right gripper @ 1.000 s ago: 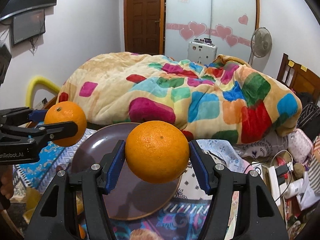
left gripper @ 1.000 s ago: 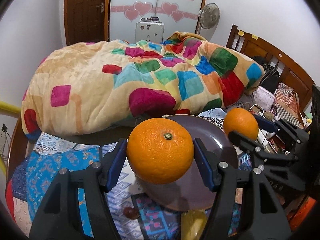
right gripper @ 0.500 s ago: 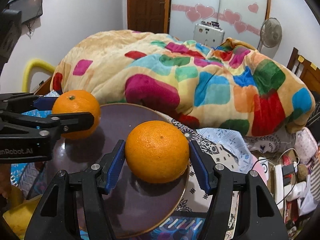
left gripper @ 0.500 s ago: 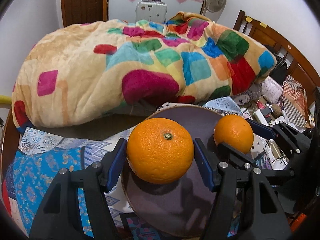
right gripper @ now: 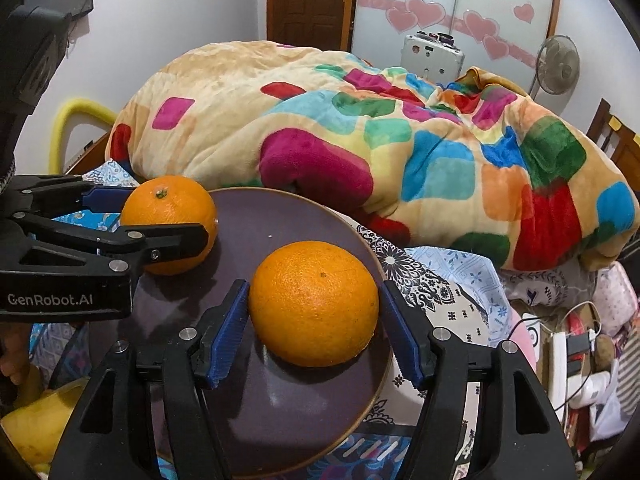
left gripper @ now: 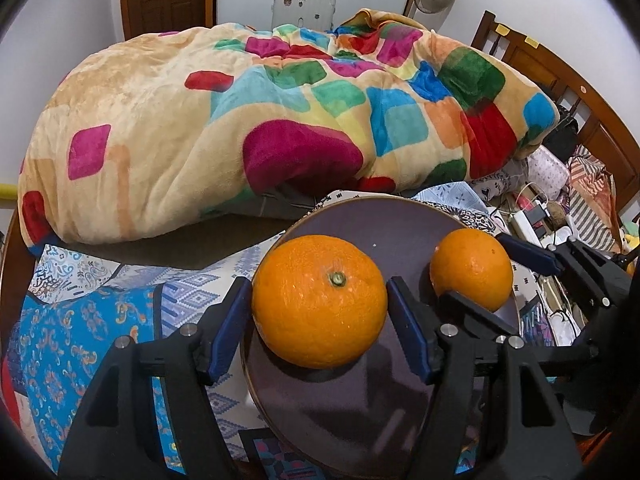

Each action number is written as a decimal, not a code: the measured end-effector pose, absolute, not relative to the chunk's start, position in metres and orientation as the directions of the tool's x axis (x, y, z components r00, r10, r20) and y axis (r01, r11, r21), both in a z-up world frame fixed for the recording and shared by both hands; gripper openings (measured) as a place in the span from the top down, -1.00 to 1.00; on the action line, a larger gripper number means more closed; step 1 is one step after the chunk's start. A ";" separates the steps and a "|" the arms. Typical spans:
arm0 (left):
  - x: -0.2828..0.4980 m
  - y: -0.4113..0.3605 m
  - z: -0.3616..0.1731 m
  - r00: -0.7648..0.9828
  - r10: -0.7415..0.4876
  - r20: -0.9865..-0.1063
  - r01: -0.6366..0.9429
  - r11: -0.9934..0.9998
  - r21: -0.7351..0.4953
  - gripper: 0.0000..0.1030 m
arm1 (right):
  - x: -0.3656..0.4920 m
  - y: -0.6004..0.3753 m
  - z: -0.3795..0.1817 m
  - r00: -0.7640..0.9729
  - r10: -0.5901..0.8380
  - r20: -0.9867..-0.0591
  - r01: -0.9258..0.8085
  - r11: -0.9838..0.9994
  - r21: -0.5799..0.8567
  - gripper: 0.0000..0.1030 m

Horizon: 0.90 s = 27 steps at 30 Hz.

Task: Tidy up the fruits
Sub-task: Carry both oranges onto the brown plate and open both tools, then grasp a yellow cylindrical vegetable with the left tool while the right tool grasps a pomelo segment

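Observation:
A dark purple plate (left gripper: pixel 400 240) (right gripper: pixel 280 220) lies on the patterned cloth. My left gripper (left gripper: pixel 320 320) (right gripper: pixel 160 216) is shut on a stem-up orange (left gripper: pixel 320 304) (right gripper: pixel 168 204) at the plate's left side, blue pads against its flanks. My right gripper (right gripper: pixel 314 320) (left gripper: pixel 480 276) has its jaws opening. A thin gap shows at each pad beside a second orange (right gripper: pixel 314 304) (left gripper: pixel 472 268), which rests on the plate's right half.
A bulky multicoloured blanket (left gripper: pixel 280 112) is heaped just behind the plate. Cables, chargers and bags (right gripper: pixel 568 344) crowd the right side. Something yellow (right gripper: pixel 28 420) lies at the lower left. A wooden headboard (left gripper: pixel 560 80) stands far right.
Both grippers came down and forward with their oranges onto the plate. The right jaws have drawn apart from their orange; the left gripper still holds its orange.

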<state>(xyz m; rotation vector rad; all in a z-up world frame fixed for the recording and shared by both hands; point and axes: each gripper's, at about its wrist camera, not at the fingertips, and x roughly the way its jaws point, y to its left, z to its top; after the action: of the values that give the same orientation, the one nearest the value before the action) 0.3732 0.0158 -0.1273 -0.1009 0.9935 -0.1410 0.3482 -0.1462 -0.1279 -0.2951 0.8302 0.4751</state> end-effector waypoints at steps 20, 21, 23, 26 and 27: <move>0.287 0.028 -0.071 0.633 -0.145 -0.760 0.060 0.988 -0.139 -0.37 | 0.271 -0.173 -0.068 0.719 0.291 -0.631 -0.461 0.879 -0.120 -0.41; 0.278 0.028 -0.067 0.641 -0.140 -0.755 0.064 0.990 -0.130 -0.37 | 0.266 -0.174 -0.066 0.723 0.292 -0.626 -0.460 0.879 -0.121 -0.41; 0.261 0.027 -0.062 0.649 -0.133 -0.749 0.069 0.991 -0.117 -0.37 | 0.255 -0.177 -0.062 0.726 0.301 -0.618 -0.462 0.879 -0.115 -0.41; 0.244 0.027 -0.059 0.645 -0.141 -0.751 0.073 0.990 -0.124 -0.37 | 0.238 -0.181 -0.060 0.729 0.312 -0.609 -0.464 0.879 -0.105 -0.42; 0.238 0.026 -0.060 0.640 -0.145 -0.755 0.074 0.989 -0.127 -0.37 | 0.231 -0.182 -0.060 0.730 0.315 -0.607 -0.465 0.879 -0.104 -0.42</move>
<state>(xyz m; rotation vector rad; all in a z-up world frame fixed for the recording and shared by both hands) 0.2377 0.0259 -0.0603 -0.0868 0.8676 -0.1252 0.2314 -0.1817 -0.0600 -0.2574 0.6174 0.4347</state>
